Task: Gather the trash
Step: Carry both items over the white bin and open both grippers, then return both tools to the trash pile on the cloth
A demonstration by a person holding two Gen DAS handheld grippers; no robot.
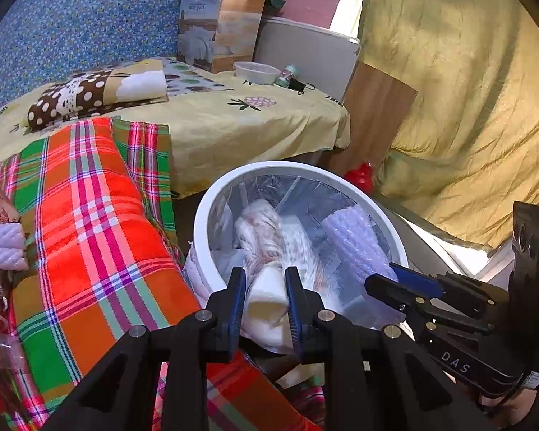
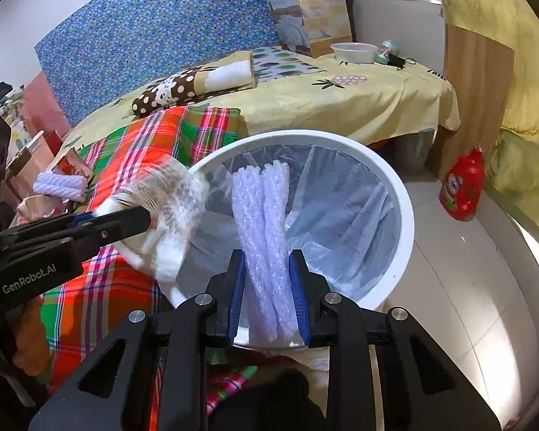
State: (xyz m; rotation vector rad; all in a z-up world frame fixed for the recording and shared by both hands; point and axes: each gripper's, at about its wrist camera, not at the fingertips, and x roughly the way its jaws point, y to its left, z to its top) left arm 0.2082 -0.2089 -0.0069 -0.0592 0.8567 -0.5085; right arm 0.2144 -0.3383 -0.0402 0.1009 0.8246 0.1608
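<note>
A white round trash bin (image 1: 212, 212) lined with a clear bag stands beside the bed; it also shows in the right wrist view (image 2: 406, 208). My left gripper (image 1: 266, 287) is shut on a crumpled white plastic wrapper (image 1: 262, 237) and holds it over the bin's near rim; that wrapper shows in the right wrist view (image 2: 172, 197). My right gripper (image 2: 267, 280) is shut on a roll of white bubble wrap (image 2: 260, 208) held over the bin opening; the roll shows in the left wrist view (image 1: 355, 240).
A plaid blanket (image 1: 100, 222) covers the bed at left, with more wrappers (image 2: 59, 185) on it. A red bottle (image 2: 463, 186) stands on the tiled floor by a wooden board (image 2: 478, 82). A box, bowl and small items sit at the bed's far end.
</note>
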